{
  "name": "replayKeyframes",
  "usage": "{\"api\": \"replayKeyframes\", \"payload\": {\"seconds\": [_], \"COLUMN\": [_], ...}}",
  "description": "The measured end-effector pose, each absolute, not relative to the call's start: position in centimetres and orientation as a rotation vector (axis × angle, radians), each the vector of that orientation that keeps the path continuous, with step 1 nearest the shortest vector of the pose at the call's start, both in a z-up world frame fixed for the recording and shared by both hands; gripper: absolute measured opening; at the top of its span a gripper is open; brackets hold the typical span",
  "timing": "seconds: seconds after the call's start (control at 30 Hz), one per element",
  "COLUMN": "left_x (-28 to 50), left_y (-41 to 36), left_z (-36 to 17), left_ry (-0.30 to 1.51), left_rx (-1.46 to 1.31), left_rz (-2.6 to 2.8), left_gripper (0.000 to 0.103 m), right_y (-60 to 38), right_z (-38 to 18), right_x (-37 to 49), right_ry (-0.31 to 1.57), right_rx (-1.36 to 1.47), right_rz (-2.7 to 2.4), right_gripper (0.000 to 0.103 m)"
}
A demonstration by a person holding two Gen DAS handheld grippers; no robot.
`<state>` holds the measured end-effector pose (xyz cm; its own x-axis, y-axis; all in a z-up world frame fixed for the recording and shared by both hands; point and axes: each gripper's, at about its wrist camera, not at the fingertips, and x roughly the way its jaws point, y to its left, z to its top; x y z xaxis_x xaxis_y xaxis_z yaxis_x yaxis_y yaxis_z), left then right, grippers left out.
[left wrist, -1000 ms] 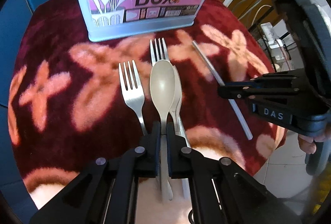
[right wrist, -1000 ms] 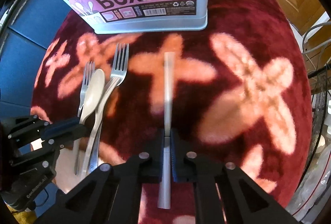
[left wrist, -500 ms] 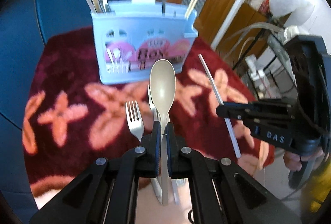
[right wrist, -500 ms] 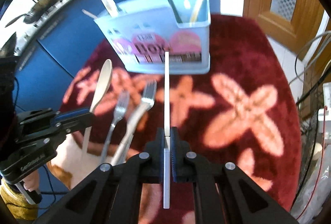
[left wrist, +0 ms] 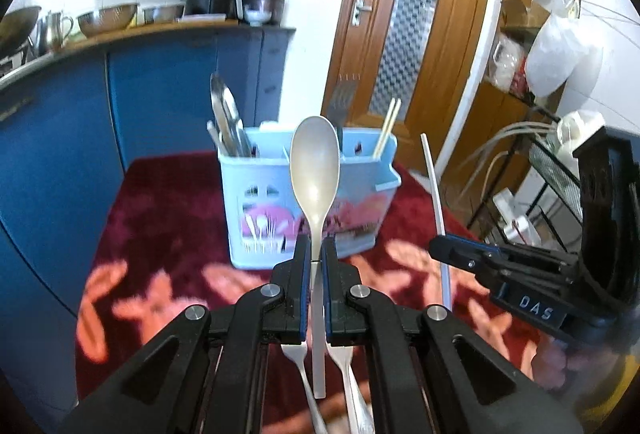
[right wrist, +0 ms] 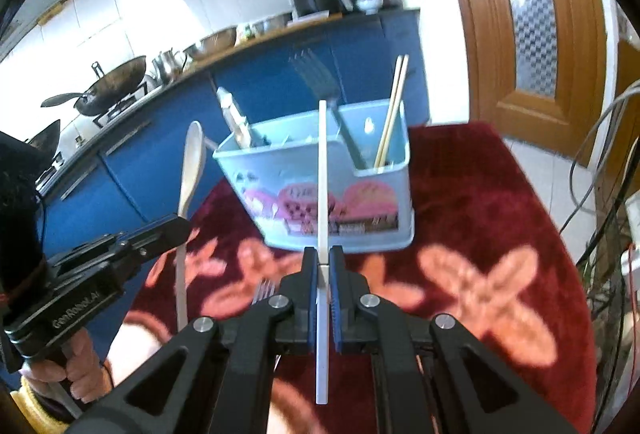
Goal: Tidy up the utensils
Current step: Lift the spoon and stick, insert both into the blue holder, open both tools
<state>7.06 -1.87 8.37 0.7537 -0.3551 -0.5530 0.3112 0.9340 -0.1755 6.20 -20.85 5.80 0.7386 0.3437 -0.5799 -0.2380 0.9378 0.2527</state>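
Note:
My left gripper (left wrist: 316, 254) is shut on a beige spoon (left wrist: 314, 169), held upright above the table, bowl up; the spoon also shows in the right wrist view (right wrist: 191, 169). My right gripper (right wrist: 323, 266) is shut on a white chopstick (right wrist: 322, 185), held upright; the chopstick also shows in the left wrist view (left wrist: 436, 209). A light blue utensil box (left wrist: 280, 201) stands ahead on the red flowered cloth (left wrist: 160, 218), holding knives, a fork and wooden chopsticks (right wrist: 390, 113). Two metal forks (left wrist: 296, 358) lie on the cloth under my left gripper.
Blue kitchen cabinets (left wrist: 140, 105) with bowls and pans stand behind the table. A wooden door (left wrist: 400, 33) is at the back right. Cables and a rack (left wrist: 532, 193) stand right of the table. The table's right edge drops to a tiled floor (right wrist: 560, 169).
Both grippers have lifted and tilted up, raising the spoon and the white chopstick off the cloth. The box now stands straight ahead rather than above them.

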Motion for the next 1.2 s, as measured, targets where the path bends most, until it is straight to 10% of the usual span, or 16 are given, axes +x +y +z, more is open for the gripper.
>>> {"api": "replayKeyframes", "payload": {"seconds": [1.2], "left_x": [20.2], "left_y": [-1.8], "left_z": [10.6], "left_ry": [0.244], "left_rx": [-0.182], "left_rz": [-0.253], "left_gripper": [0.003], "right_y": [-21.1], "right_z": [8.1], "right_x": [17.1], "right_ry": [0.268], "right_rx": [0.111], "right_rz": [0.227], "right_gripper": [0.008]}}
